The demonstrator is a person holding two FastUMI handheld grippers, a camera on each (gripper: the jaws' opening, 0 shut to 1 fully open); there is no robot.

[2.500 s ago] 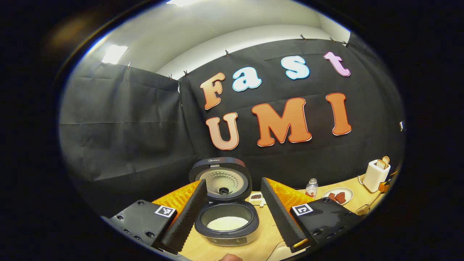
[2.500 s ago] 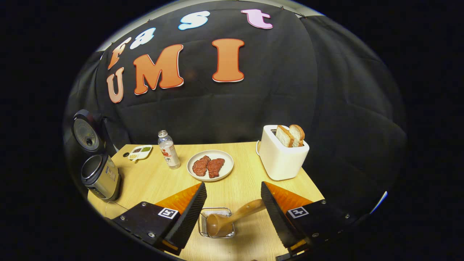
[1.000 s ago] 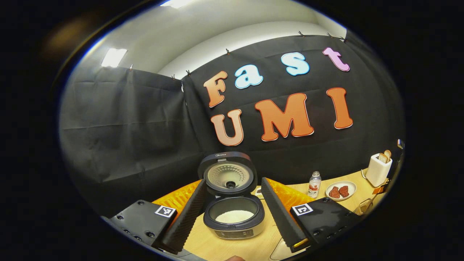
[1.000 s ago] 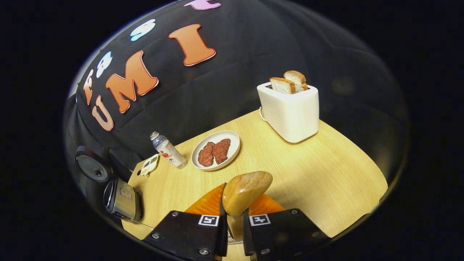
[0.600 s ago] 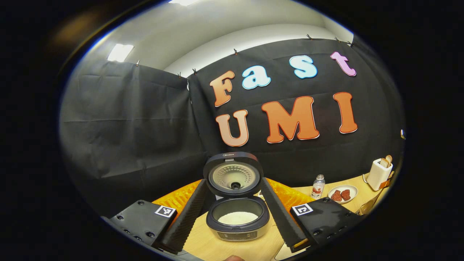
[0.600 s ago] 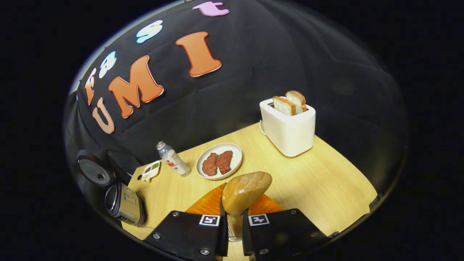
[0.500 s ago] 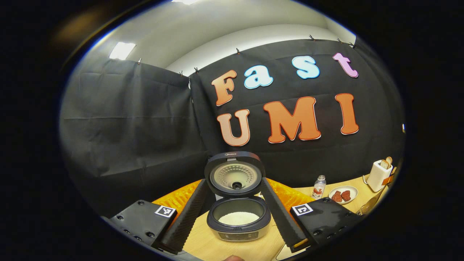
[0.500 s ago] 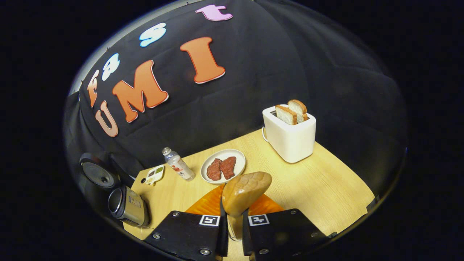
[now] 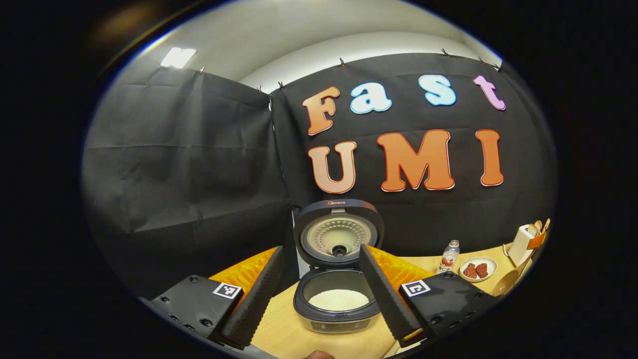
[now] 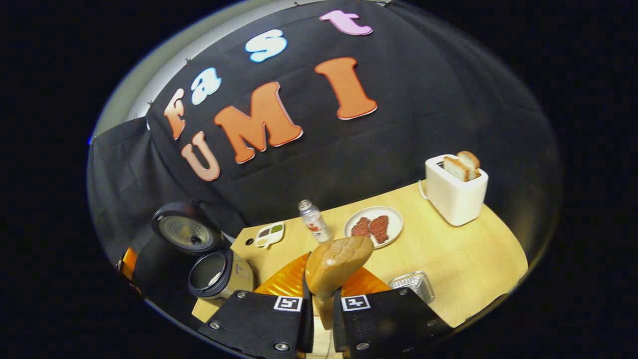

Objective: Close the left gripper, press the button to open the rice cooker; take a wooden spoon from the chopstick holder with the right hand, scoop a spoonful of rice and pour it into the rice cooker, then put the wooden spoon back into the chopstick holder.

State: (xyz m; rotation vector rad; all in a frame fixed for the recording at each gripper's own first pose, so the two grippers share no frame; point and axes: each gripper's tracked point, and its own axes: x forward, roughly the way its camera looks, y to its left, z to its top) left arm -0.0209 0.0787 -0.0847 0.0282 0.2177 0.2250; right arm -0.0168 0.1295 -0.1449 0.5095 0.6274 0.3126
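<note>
The rice cooker [image 9: 339, 311] stands with its lid [image 9: 339, 234] raised, and white rice [image 9: 339, 299] lies in its pot. My left gripper [image 9: 319, 294] is open in front of it, one finger on either side of the pot, touching nothing. My right gripper [image 10: 320, 299] is shut on the wooden spoon [image 10: 339, 264]; the rounded handle end sticks up between its fingers and the spoon's bowl is hidden below. The wire chopstick holder [image 10: 411, 284] sits on the table just to the right of this gripper. The cooker [image 10: 215, 272] lies to its lower left, lid [image 10: 187, 232] up.
On the wooden table [image 10: 448, 259] stand a white toaster [image 10: 456, 192] with two bread slices, a plate of meat [image 10: 374, 224], a small bottle [image 10: 314, 222] and a small divided dish [image 10: 269, 234]. Black cloth walls the table's far side.
My right gripper shut on the spoon, lifted it out of the chopstick holder and swung left towards the cooker. The left gripper stayed open and drifted slightly left.
</note>
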